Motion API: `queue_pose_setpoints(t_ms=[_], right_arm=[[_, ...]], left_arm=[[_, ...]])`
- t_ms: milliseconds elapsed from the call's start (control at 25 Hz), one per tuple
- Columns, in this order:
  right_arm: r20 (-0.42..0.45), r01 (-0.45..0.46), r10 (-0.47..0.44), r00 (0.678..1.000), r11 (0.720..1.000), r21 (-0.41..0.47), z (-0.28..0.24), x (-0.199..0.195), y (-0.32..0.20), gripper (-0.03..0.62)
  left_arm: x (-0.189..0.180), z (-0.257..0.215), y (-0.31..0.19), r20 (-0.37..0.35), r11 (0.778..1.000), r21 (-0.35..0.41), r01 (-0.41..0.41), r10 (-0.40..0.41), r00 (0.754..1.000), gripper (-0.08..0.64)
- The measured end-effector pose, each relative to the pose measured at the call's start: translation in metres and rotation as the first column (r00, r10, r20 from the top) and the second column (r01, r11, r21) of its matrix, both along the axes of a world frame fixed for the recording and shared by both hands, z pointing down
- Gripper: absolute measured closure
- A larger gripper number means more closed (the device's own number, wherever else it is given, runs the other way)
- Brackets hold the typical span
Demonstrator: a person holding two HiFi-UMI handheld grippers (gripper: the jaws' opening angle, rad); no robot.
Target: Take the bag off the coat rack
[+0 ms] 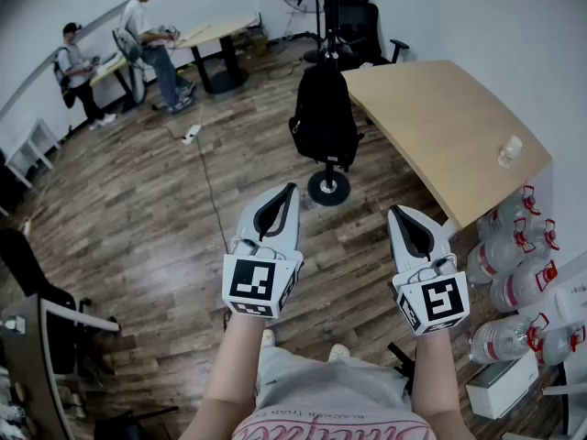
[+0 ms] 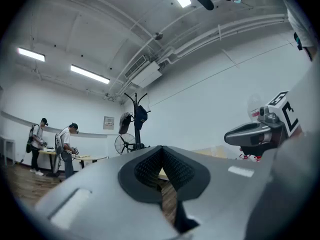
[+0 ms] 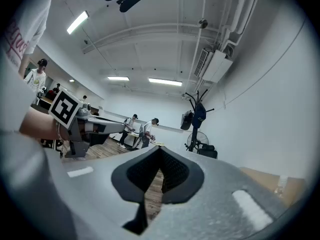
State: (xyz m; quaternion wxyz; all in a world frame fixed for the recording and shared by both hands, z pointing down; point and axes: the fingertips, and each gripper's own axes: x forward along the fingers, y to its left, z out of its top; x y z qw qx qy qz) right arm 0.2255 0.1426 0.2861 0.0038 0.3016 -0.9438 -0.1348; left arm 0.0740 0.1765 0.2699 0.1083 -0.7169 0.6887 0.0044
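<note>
- Floor cable (image 1: 209,191): trails left of the route.
- Left claw (image 1: 290,191): jaws together, empty, held forward, likely for approach.
- Backpack (image 1: 323,117): hangs on coat rack (image 1: 328,189) beside the counter's (image 1: 440,126) left edge, well apart from both claws.
- Right claw (image 1: 397,213): jaws together, empty.
- Water bottles (image 1: 514,264): floor, far right, off route.

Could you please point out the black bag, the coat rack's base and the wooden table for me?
black bag (image 1: 323,117), head view, middle of its body.
coat rack base (image 1: 328,191), head view, round foot on the floor.
wooden table (image 1: 440,126), head view, bare part of its top.
</note>
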Motion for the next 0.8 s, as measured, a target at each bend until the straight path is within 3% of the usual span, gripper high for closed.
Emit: queue_pose_setpoints(t_ms=[440, 800], right_arm=[[0.003, 0.024, -0.024, 1.0, 1.0, 0.019, -0.001, 0.017, -0.004, 0.591], [-0.019, 0.055, -0.055, 0.998, 0.998, -0.019, 0.014, 0.027, -0.025, 0.591]], left_arm=[[0.013, 0.004, -0.008, -0.008, 0.999, 0.002, 0.036, -0.036, 0.999, 0.546], [0.018, 0.014, -0.029, -0.014, 0.997, -0.016, 0.078, -0.078, 0.997, 0.546]])
